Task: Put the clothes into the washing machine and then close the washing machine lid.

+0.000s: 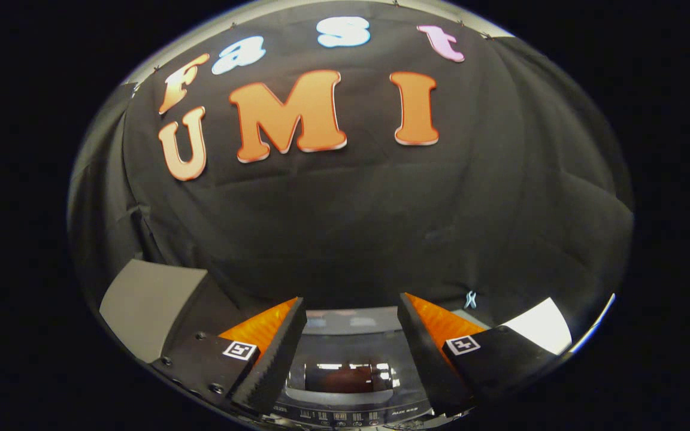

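The gripper (351,335) hangs above the washing machine (345,413), its jaws spread wide with nothing between them; the machine sits directly below and between the fingers (273,359), its glossy lid (345,374) catching reflections and showing something dark reddish through or on the glass, though I cannot tell whether that is clothing; a control strip (345,415) runs along the near edge; beyond the fingers stands the black cloth wall (345,227); a grey panel (147,305) sits off to the left.
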